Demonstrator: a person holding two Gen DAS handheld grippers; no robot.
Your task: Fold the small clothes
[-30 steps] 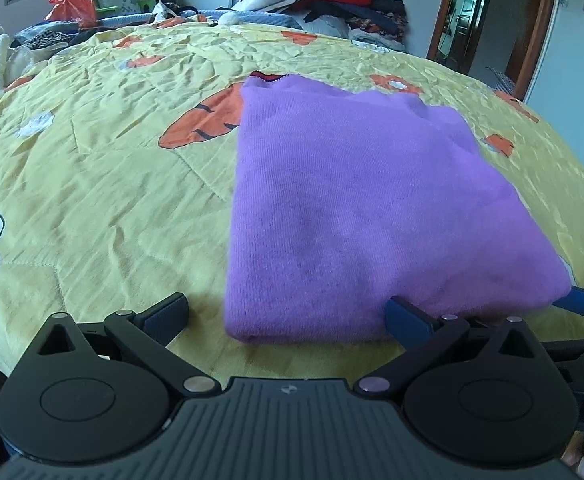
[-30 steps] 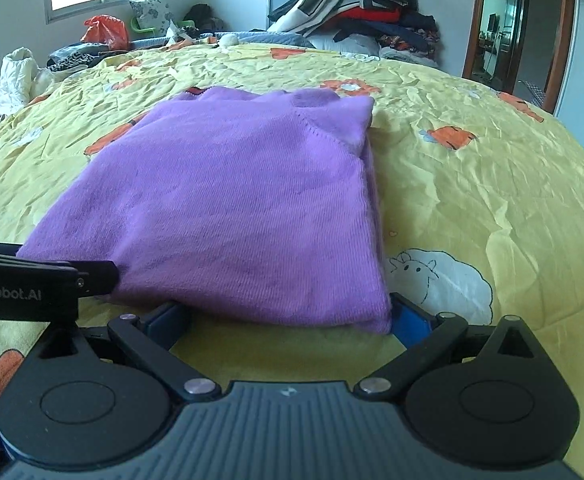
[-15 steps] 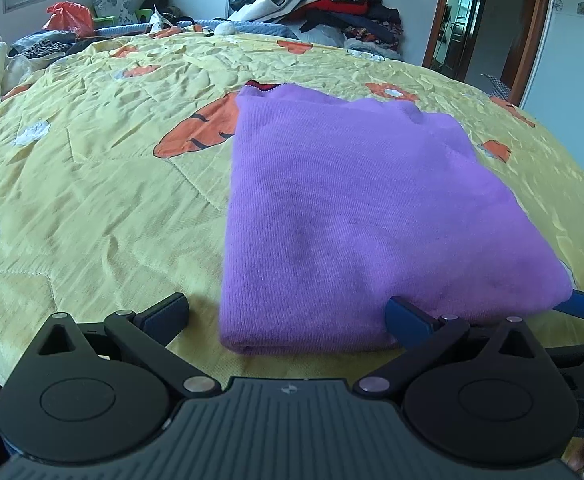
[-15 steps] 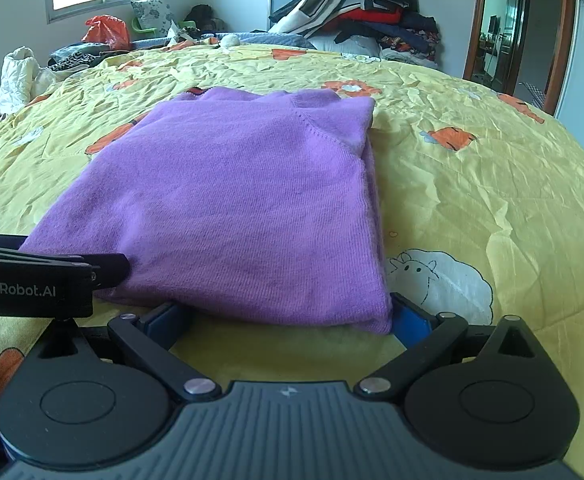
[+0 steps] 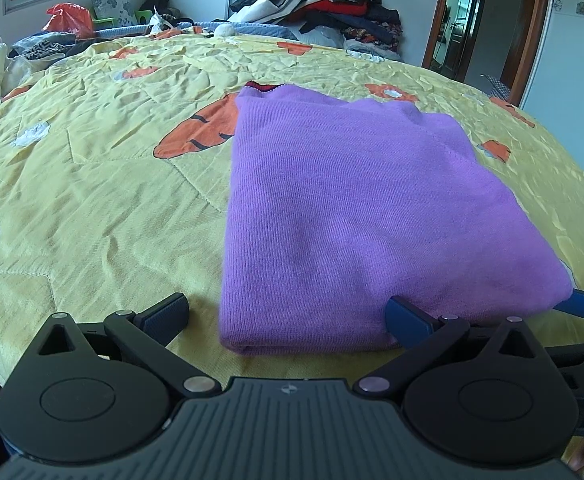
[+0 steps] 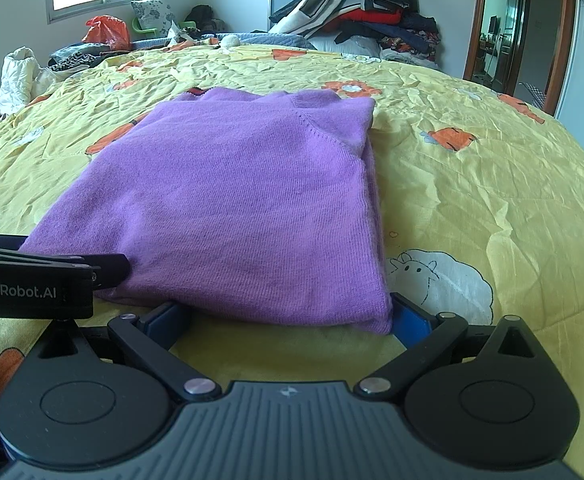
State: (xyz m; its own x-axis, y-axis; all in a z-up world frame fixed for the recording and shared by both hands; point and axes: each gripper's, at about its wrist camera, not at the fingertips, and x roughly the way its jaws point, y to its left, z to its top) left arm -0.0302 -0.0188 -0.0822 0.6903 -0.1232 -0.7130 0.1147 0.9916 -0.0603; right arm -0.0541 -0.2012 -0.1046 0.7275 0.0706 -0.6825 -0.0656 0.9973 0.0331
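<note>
A heap of clothes (image 5: 323, 4) fills the headboard end at 12 o'clock, an orange bag (image 5: 70, 20) sits at 10, a doorway (image 6: 503, 28) at 2. The purple sweater (image 5: 363, 216), ribbed knit folded to a rectangle, lies mid-bed on the crinkled yellow quilt (image 5: 92, 184). The left gripper (image 5: 288, 314) and right gripper (image 6: 290, 318) both gape wide at its near edge, grasping nothing. Only the right view shows a sheep print (image 6: 443, 280) and the left tool's branded side
</note>
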